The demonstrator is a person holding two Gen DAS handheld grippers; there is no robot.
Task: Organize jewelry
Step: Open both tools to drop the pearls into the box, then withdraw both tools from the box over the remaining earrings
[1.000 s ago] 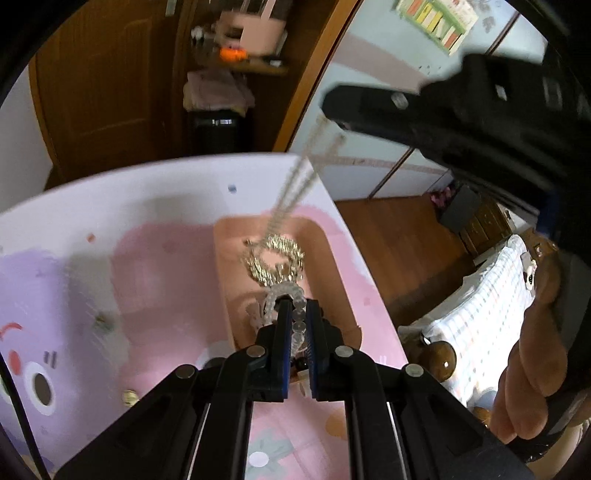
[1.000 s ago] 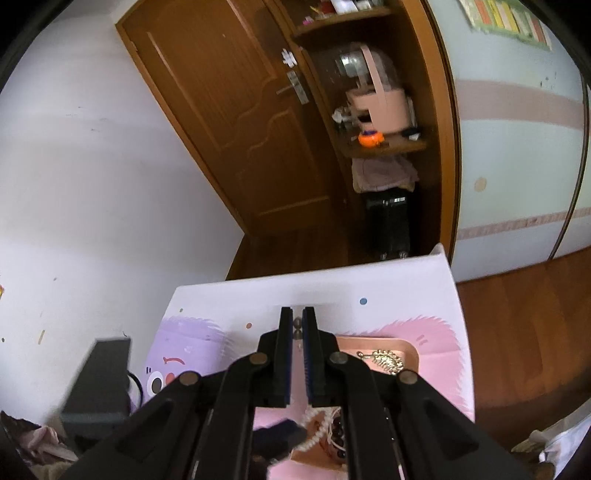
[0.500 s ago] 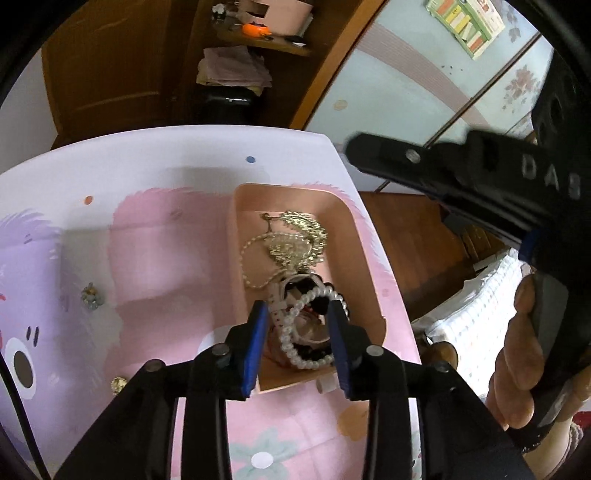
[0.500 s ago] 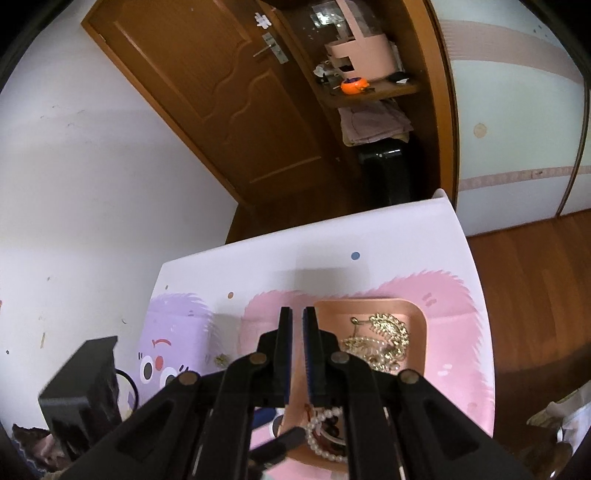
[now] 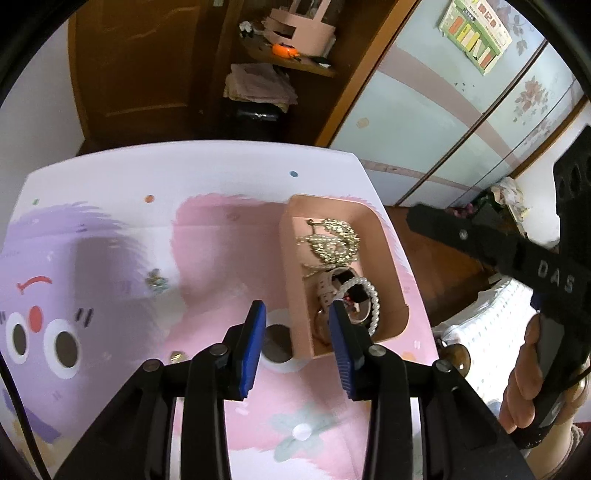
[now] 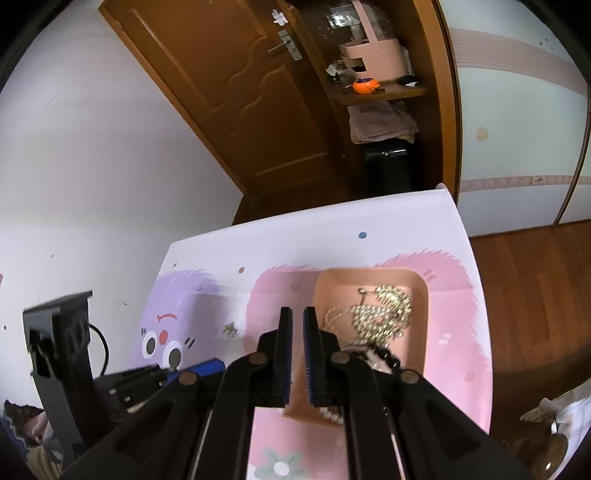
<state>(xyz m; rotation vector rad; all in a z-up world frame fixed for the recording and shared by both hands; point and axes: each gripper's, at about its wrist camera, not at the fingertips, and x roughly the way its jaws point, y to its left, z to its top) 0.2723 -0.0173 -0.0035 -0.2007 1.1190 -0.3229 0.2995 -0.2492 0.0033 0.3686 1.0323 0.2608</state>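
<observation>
A pink tray (image 5: 289, 236) (image 6: 371, 274) lies on the cartoon mat and holds a gold chain (image 5: 332, 240) (image 6: 384, 310), a pearl bracelet (image 5: 367, 295) and a pink watch strap (image 5: 325, 290). My left gripper (image 5: 296, 314) is open just left of the tray's near end, straddling its left wall without touching any jewelry. My right gripper (image 6: 297, 319) is shut, with nothing between its blue pads, above the tray's left edge. It also shows in the left wrist view, where the right gripper (image 5: 480, 242) is held by a hand (image 5: 524, 387). A small sparkly piece (image 5: 157, 281) (image 6: 229, 329) and a tiny gold piece (image 5: 175, 356) lie loose on the mat.
The mat (image 5: 110, 240) covers a small table whose right edge (image 5: 406, 266) drops to a wooden floor. A white quilted bed (image 5: 495, 317) lies at the right. Behind the table stand a brown door (image 6: 229, 85) and a shelf with a pink organizer (image 5: 299, 24).
My left gripper opened, let the pearl bracelet drop into the tray and shifted left. The gold chain that hung from the right gripper now lies in the tray. The right gripper came lower.
</observation>
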